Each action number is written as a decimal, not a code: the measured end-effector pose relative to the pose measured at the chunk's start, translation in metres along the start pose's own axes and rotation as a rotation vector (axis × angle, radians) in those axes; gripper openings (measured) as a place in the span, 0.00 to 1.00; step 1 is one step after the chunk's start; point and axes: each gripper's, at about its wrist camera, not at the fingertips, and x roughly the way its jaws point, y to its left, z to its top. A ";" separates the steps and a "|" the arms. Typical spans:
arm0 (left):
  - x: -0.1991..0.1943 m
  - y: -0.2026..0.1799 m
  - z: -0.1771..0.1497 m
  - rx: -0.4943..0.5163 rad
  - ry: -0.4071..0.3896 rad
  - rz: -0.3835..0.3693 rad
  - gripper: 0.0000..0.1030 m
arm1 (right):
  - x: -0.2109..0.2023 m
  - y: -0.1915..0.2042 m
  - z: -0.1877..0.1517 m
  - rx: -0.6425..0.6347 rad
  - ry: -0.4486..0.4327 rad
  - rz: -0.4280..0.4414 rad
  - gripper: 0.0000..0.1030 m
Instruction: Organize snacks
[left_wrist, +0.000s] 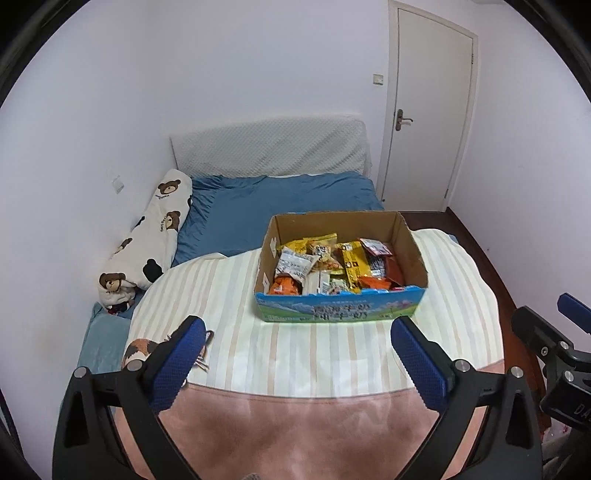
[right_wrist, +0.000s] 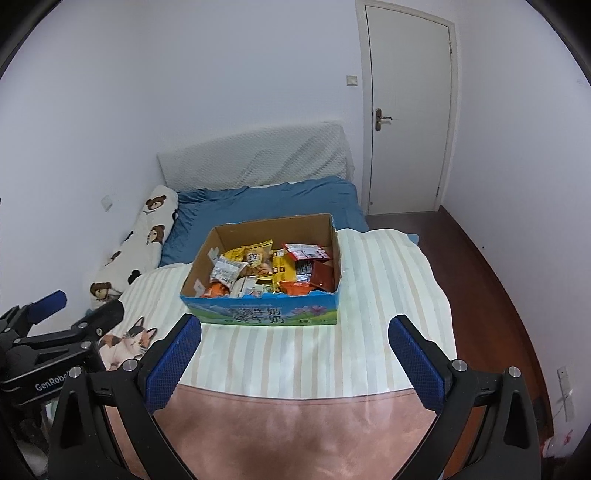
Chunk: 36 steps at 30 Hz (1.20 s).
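Plainly the sorting looks finished: on the striped blanket (left_wrist: 295, 343) sits the cardboard box (left_wrist: 341, 306), snacks (left_wrist: 332, 266) heaped inside. Left gripper (left_wrist: 297, 338) and right gripper (right_wrist: 295, 334) hang spread and empty, short of it; next, I'd guess, only a tidy-up.

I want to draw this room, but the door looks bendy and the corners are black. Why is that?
Left wrist view: the fisheye lens bows the door and blacks out the corners; the box in the middle stays straight and sharp. Right wrist view: the door leans the same way, the light is soft with no strong shadows, and the box front shines a little.
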 end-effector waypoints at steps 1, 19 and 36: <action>0.005 0.000 0.002 -0.002 0.001 0.006 1.00 | 0.005 -0.001 0.002 0.000 0.000 -0.010 1.00; 0.074 -0.006 0.028 0.004 0.045 0.039 1.00 | 0.082 -0.006 0.042 0.005 0.011 -0.071 1.00; 0.088 -0.010 0.038 0.001 0.056 0.024 1.00 | 0.106 -0.005 0.045 0.005 0.039 -0.093 1.00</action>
